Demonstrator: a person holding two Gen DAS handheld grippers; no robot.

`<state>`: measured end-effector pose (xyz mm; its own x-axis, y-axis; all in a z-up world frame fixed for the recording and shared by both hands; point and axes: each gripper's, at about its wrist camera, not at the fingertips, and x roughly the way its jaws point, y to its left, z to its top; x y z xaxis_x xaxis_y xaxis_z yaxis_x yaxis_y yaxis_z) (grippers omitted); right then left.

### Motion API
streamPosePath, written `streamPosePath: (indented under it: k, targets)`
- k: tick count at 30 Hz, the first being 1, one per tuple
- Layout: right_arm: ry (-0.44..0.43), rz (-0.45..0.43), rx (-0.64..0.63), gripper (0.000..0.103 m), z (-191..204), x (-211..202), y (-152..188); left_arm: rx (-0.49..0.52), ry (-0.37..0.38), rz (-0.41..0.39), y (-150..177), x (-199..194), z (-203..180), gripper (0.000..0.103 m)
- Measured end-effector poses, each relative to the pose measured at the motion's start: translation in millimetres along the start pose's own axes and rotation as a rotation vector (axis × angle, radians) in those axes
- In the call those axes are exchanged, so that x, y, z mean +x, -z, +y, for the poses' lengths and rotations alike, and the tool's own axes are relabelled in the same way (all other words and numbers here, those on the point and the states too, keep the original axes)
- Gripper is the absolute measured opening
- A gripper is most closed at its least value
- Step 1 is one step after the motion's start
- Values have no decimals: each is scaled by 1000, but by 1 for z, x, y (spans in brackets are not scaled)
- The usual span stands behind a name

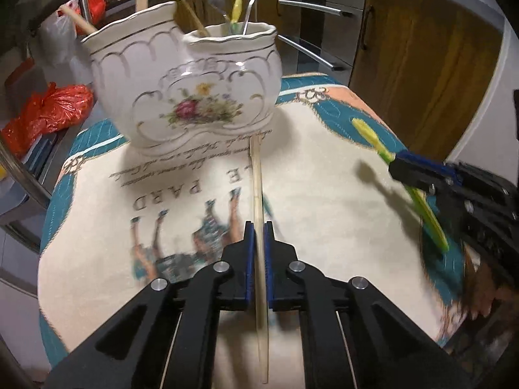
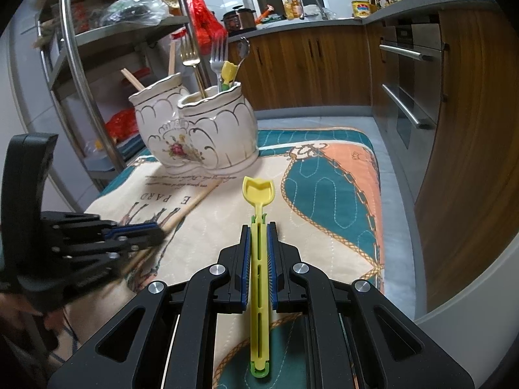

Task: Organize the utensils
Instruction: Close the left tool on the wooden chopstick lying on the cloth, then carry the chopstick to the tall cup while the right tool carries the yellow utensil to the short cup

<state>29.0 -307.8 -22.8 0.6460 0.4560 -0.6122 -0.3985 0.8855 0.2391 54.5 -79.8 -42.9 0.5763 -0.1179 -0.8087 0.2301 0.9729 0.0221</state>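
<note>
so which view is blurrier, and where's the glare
Left wrist view: softer, with the mat print smeared and the right gripper blurred; glare streaks the holder. Right wrist view: sharp, the spoon crisp; both bend straight edges.

We see two-compartment holder at far side of mat. Forks and spoon stand in its right compartment, wooden sticks in left. Chopstick lies on mat before holder, between our left gripper pads. Scoop in right gripper, right of chopstick.
</note>
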Motion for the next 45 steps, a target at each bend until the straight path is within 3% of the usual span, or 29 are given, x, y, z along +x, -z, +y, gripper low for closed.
streamPosePath:
  k: [7, 13, 14, 15, 16, 18, 24, 30, 33, 34, 38, 45]
  targets:
    - [0, 7, -51, 11, 11, 0, 2, 49, 51, 24, 19, -17, 38, 6]
    - [52, 74, -155, 11, 31, 7, 11, 14, 46, 17, 31, -19, 53, 9]
    - [57, 92, -162, 11, 33, 9, 12, 11, 40, 8, 31, -18, 51, 11]
    - [57, 107, -163, 11, 34, 12, 13, 8, 37, 1, 33, -19, 50, 22]
    - [58, 118, -161, 11, 35, 14, 14, -1, 38, -14, 36, -21, 49, 40]
    - [64, 132, -156, 18, 35, 16, 14, -11, 42, -36, 40, -22, 48, 59]
    - [61, 155, -142, 23, 34, 16, 11, 27, 27, -73, 45, -20, 41, 59]
    - [71, 187, -170, 29, 36, 19, 10, 44, 42, -112, 46, -18, 44, 59]
    - [66, 197, -183, 29, 37, 20, 9, 69, 51, -141, 48, -18, 45, 41]
    - [66, 198, -185, 23, 36, 20, 8, 62, 54, -143, 47, -18, 47, 29]
    - [52, 206, -188, 11, 37, 23, 6, 40, 80, -139, 42, -16, 53, 7]
    - [41, 140, -185, 11, 42, 16, -1, 47, 159, -155, 37, -18, 60, 6]
